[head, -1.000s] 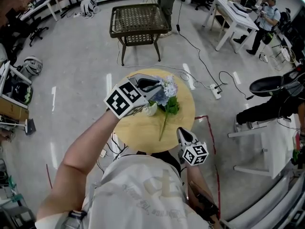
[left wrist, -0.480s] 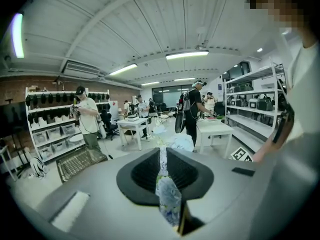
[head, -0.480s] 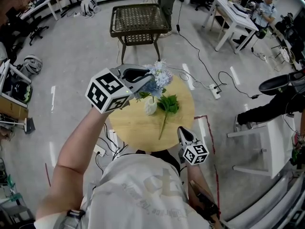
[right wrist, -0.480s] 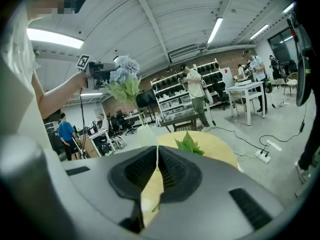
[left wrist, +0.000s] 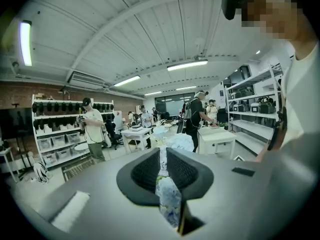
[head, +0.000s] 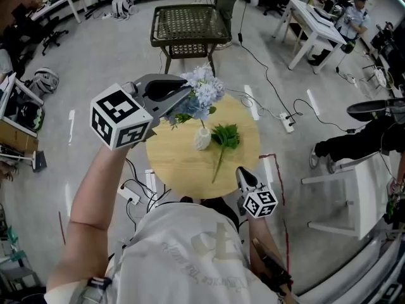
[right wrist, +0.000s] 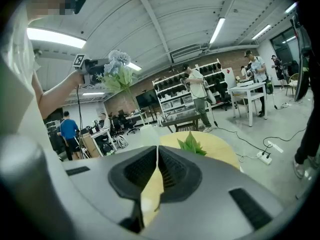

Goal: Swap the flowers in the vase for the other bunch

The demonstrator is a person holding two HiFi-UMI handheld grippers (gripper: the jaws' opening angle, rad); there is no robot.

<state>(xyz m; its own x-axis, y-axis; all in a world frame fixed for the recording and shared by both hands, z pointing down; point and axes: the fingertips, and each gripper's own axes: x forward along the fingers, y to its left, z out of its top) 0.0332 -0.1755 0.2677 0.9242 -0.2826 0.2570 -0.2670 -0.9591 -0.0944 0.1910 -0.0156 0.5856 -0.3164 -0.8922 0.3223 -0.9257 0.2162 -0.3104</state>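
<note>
From above, the left hand-held gripper (head: 186, 95) holds the blue flowers (head: 204, 90) over the white vase (head: 202, 139) on the round counter (head: 171, 166), with the green bunch (head: 224, 138) beside it and a wicker table (head: 185, 24) beyond. The left gripper view shows its jaws pinched on the stem. In the right gripper view, the right hand-held gripper (right wrist: 157, 154) is closed, apparently empty.

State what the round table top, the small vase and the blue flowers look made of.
Round tan table top: likely wood or laminate, matte, no glare. Small white vase: probably ceramic, smooth, opaque; plastic possible. Pale blue flower bunch: maybe fabric imitation; too small to confirm.
</note>
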